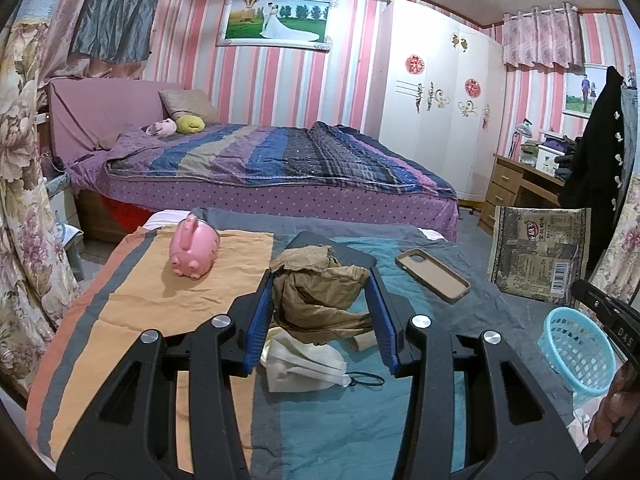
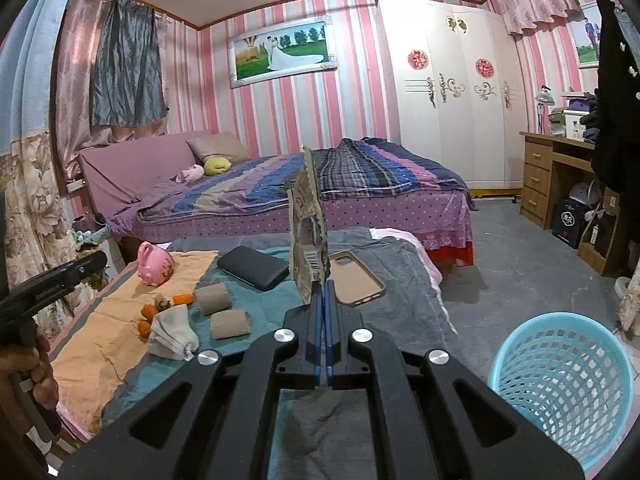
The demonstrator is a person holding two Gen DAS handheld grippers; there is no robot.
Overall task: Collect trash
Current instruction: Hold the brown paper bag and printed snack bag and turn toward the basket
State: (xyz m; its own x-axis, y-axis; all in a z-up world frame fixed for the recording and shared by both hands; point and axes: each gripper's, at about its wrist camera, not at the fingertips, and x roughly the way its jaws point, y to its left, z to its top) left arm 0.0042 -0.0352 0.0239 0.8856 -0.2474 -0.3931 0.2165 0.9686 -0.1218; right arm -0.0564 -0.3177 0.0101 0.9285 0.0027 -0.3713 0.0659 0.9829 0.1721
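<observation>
From where I stand, the right claw (image 2: 323, 292) is nearest the job's end: its blue pads are pressed tight on the bottom edge of a printed snack wrapper (image 2: 308, 224), which stands upright above the fingers, carried clear of the bedding, and the pale blue mesh basket (image 2: 560, 384) waits just to its right on the floor, presumably the bin for everything gathered. The left claw (image 1: 320, 304) is partly spread with crumpled brown paper (image 1: 320, 292) bunched between its pads; the pads look to touch the wad on both sides, so I judge it gripped, lifted over a white cloth mask (image 1: 304, 364) lying on the striped blanket (image 1: 160, 308). Beyond it, things that look like keepers stay put on that cover: a pink piggy bank (image 1: 195, 249), a dark flat case (image 2: 254, 267) and an empty phone case (image 1: 432, 275). Farther back sit the purple bed (image 1: 280, 168) and the white wardrobe (image 1: 436, 120).
</observation>
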